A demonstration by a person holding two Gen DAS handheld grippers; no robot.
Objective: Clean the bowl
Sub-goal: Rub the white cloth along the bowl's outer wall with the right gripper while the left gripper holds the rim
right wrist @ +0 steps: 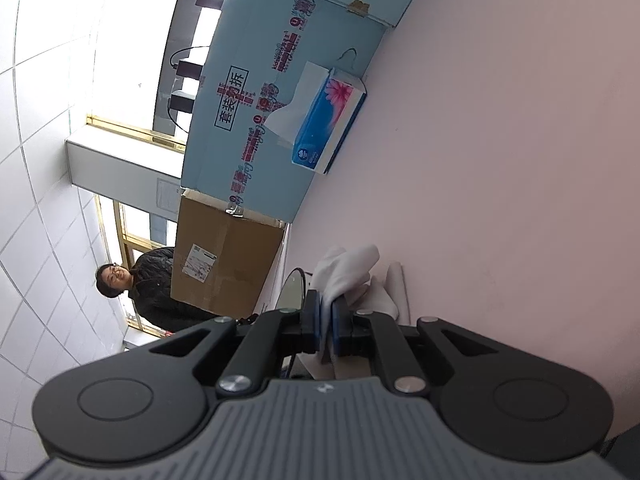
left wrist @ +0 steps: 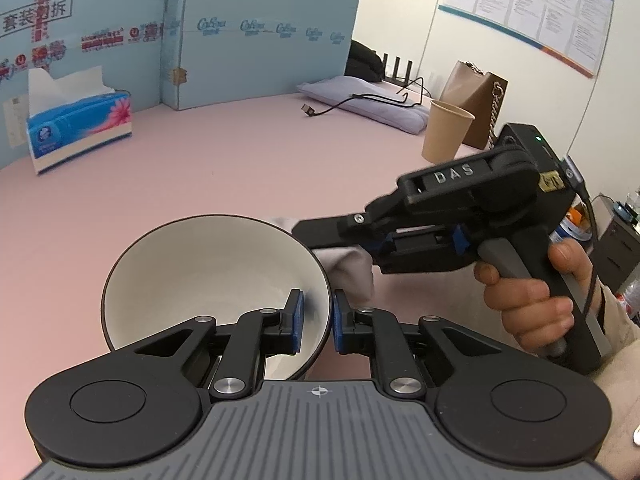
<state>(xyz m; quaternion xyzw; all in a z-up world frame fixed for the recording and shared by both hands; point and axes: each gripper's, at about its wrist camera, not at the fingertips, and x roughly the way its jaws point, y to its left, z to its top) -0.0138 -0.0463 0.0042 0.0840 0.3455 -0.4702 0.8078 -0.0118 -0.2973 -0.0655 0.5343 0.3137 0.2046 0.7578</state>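
A bowl [left wrist: 208, 272], white inside and dark outside, is tilted up off the pink table. My left gripper [left wrist: 318, 316] is shut on the bowl's right rim, one pad inside and one outside. My right gripper [right wrist: 326, 320] is shut on a white cloth [right wrist: 346, 268]. In the left wrist view the right gripper [left wrist: 320, 236] is just right of the bowl's rim, with the cloth [left wrist: 352, 268] hanging beside the bowl's outer wall. The bowl's edge [right wrist: 292, 288] shows thin and dark in the right wrist view.
A blue tissue box [left wrist: 80, 128] stands at the far left by a blue cardboard partition [left wrist: 256, 40]. A paper cup [left wrist: 446, 130], a brown bag [left wrist: 476, 100], a folded lilac cloth [left wrist: 360, 96] with a black cable lie at the far right. A person [right wrist: 144, 284] stands beyond the table.
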